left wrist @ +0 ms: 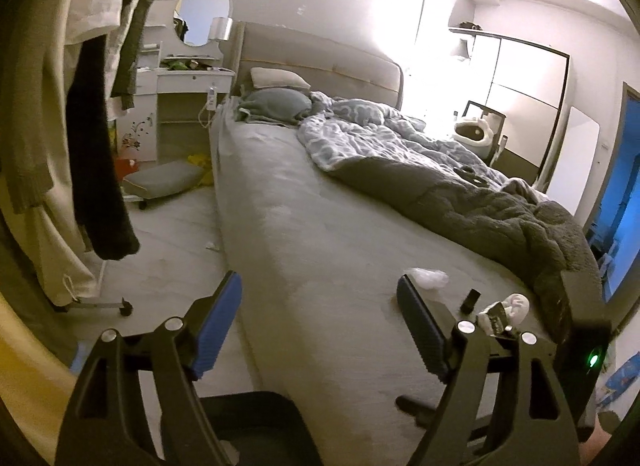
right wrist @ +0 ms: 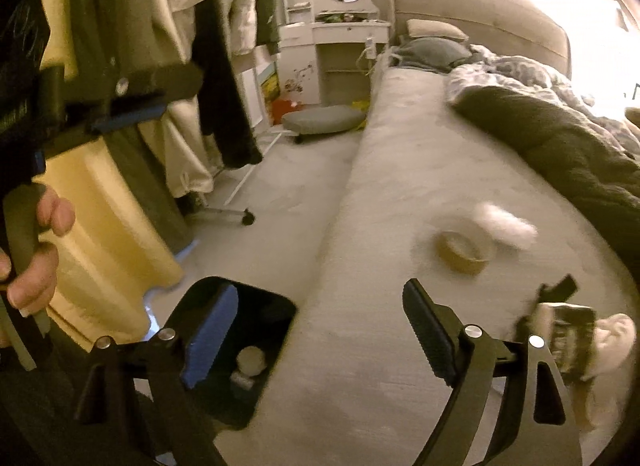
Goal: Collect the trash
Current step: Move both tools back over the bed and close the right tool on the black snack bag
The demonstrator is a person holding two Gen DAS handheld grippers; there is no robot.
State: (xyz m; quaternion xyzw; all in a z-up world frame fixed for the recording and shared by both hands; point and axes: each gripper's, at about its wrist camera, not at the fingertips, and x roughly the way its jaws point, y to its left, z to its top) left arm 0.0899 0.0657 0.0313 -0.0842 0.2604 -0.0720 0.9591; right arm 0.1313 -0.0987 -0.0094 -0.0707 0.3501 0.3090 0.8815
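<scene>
Two grippers, left [left wrist: 320,306] and right [right wrist: 320,322], hover over the grey bed [right wrist: 400,169] with jaws wide apart, gripping nothing. Trash lies ahead: a crumpled white tissue [right wrist: 506,223] touching a brown tape ring [right wrist: 460,252], with the black bin [right wrist: 256,350] beside the bed. Best practice is probably to centre one piece between the jaws before closing.

I can read no text anywhere. The dark packet [right wrist: 570,340] lying on the bed [right wrist: 380,266] near my right tool carries pale printing, but it is too blurred for me to make out any word or number.
</scene>
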